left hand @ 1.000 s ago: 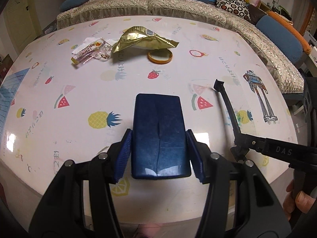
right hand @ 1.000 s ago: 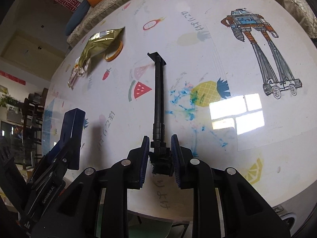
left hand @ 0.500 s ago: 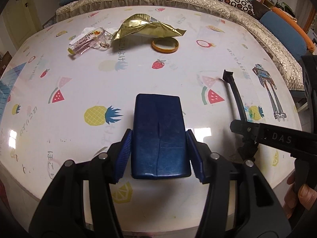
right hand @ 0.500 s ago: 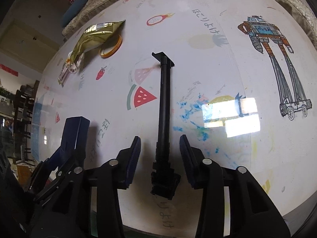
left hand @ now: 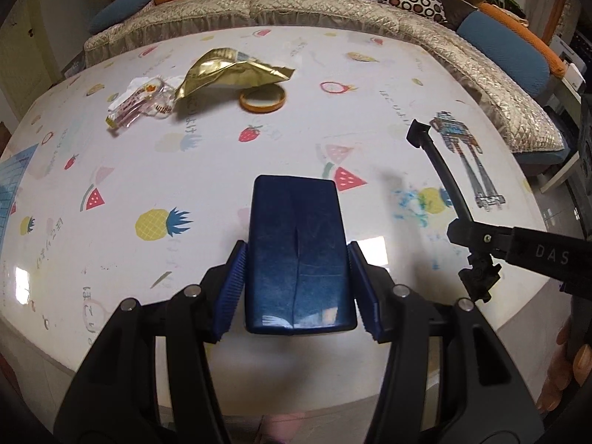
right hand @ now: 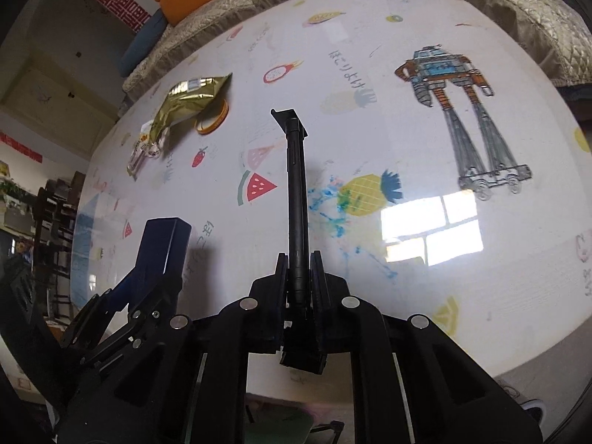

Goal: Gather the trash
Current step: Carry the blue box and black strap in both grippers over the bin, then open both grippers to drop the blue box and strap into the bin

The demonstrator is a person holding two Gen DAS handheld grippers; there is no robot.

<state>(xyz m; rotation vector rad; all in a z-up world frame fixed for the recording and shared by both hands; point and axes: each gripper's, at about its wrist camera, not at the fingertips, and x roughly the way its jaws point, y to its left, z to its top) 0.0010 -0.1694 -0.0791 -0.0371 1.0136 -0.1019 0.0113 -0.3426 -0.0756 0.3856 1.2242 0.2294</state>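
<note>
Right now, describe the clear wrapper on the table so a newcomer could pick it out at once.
On the fruit-print table, look to the far side near the quilted sofa, where three items cluster. The clear plastic wrapper lies at the cluster's left end, touching the gold foil bag. It is the only see-through one, with red print, unlike the gold bag and the orange tape ring.

text: "DAS" | on: right tool (left hand: 481,255) arm | view: left wrist

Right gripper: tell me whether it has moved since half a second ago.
Yes. The right gripper has closed onto the black tool, whose tip now sits farther beyond the watermelon print.
</note>
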